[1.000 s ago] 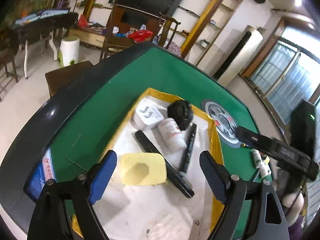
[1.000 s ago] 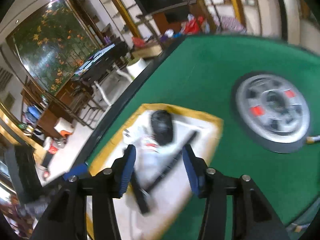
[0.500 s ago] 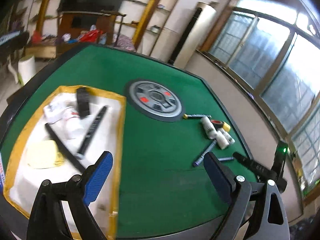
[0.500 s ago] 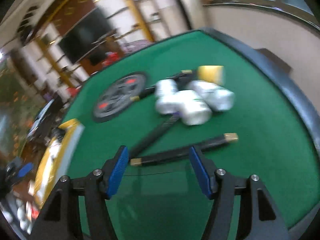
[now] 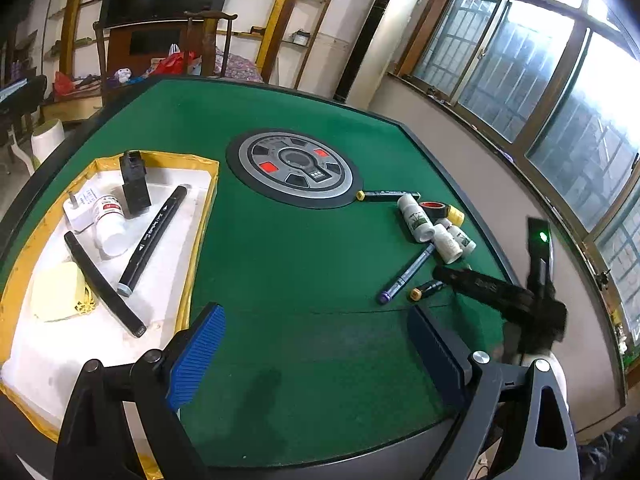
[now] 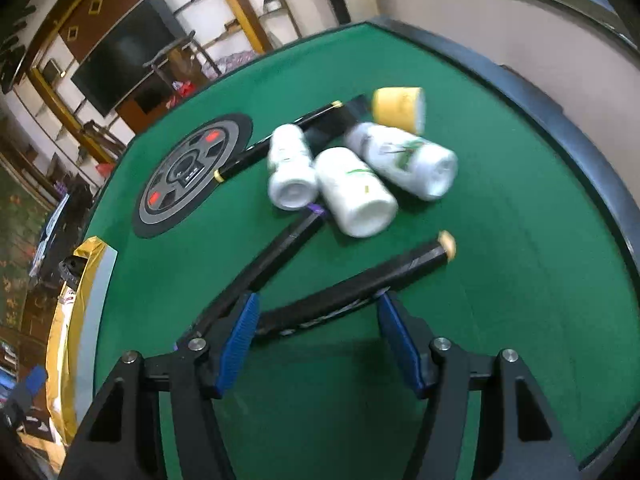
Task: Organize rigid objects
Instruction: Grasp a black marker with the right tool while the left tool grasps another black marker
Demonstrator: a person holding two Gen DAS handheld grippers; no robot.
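My right gripper sits low over the green table, and the near end of the yellow-capped black marker lies between my blue pads; its tail is hidden behind my left-hand pad, and I cannot tell whether either pad touches it. The jaws are part-way open. Blur smears the writing on that marker into white marks I cannot read. Beyond it, a purple-capped marker runs under my frame, its near end cut off. Farther from the marker lie three white bottles on their sides, with green leaf prints but no legible text, and a yellow roll behind them.

My left gripper hangs wide open over bare felt with nothing between its jaws. From there the round grey hub marks the table's middle. Left of the hub, the yellow-edged tray holds a black marker with small white lettering too fine to read, a red-labelled white bottle, a black clip and a pale yellow block, the last partly covered by a black strip.
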